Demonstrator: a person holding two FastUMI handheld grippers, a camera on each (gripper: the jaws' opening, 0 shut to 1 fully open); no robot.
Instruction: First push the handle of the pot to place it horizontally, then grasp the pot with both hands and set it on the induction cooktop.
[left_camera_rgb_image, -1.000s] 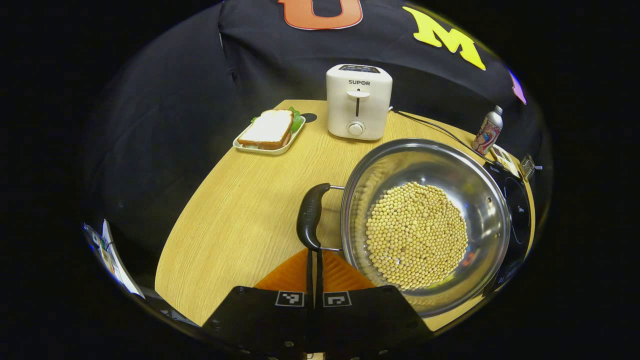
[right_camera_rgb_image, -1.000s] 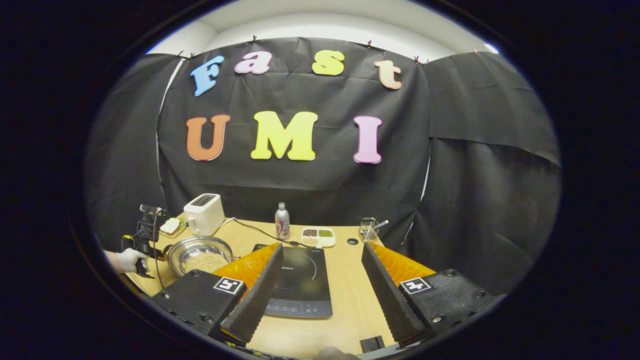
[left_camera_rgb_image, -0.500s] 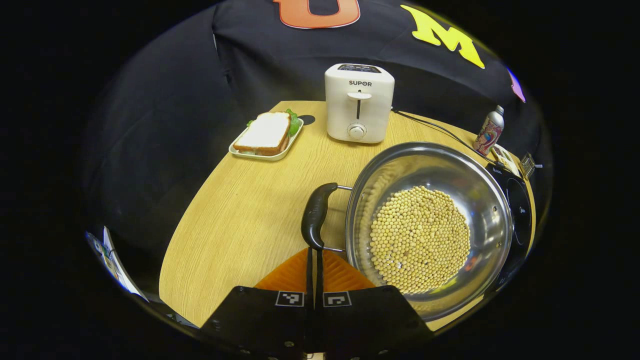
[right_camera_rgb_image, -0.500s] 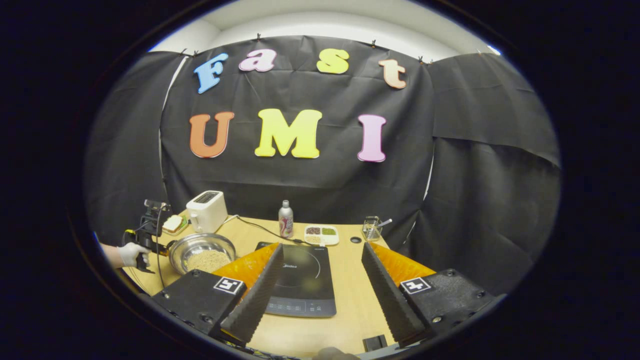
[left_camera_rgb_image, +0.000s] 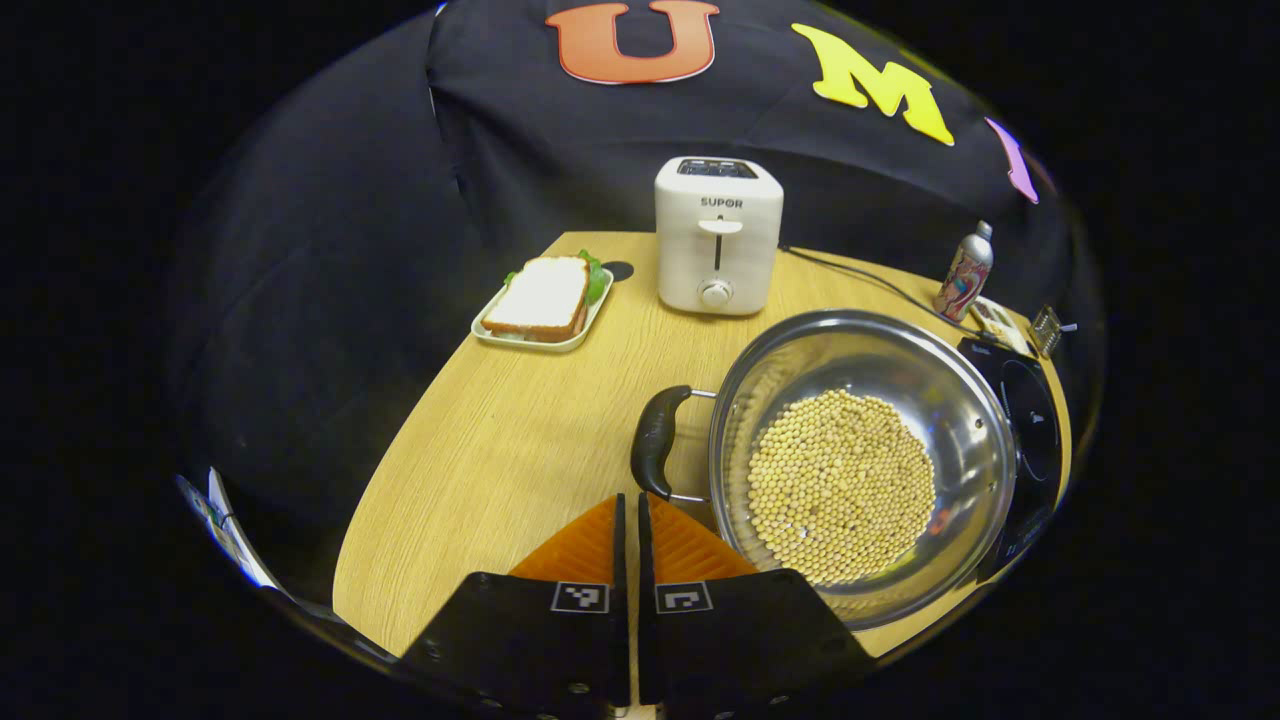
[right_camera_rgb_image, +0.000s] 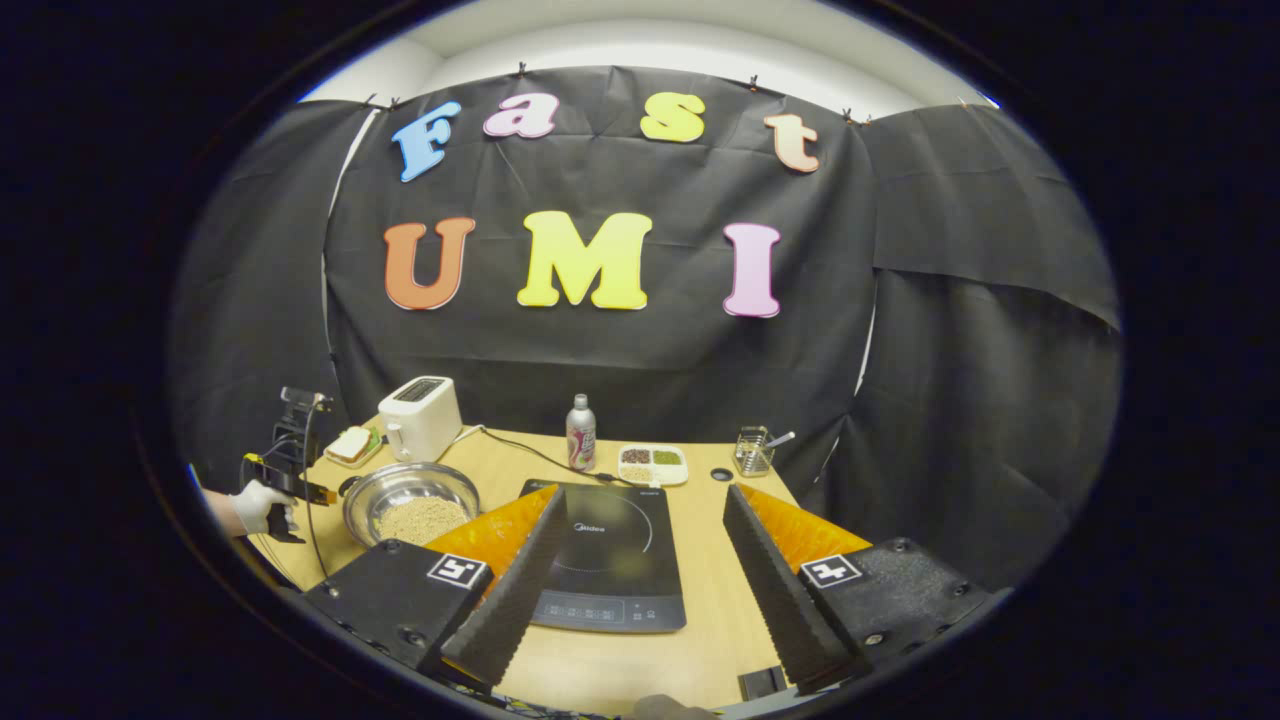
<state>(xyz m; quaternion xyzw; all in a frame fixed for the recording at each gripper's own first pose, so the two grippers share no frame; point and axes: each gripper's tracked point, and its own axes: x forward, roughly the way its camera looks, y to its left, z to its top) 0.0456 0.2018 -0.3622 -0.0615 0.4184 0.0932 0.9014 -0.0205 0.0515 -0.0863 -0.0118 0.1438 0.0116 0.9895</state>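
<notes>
One pot (left_camera_rgb_image: 865, 465), one handle (left_camera_rgb_image: 655, 442) visible; left jaws closed empty, right jaws wide apart

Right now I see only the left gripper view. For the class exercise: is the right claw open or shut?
Observer: Open. The right claw has its fingers spread wide above the cooktop.
Operator: Is anything on the cooktop?
Observer: No, its top is bare; the pot sits on the table beside it.
Operator: What holds the left claw?
Observer: A gloved hand, at the table's edge next to the pot.
</notes>
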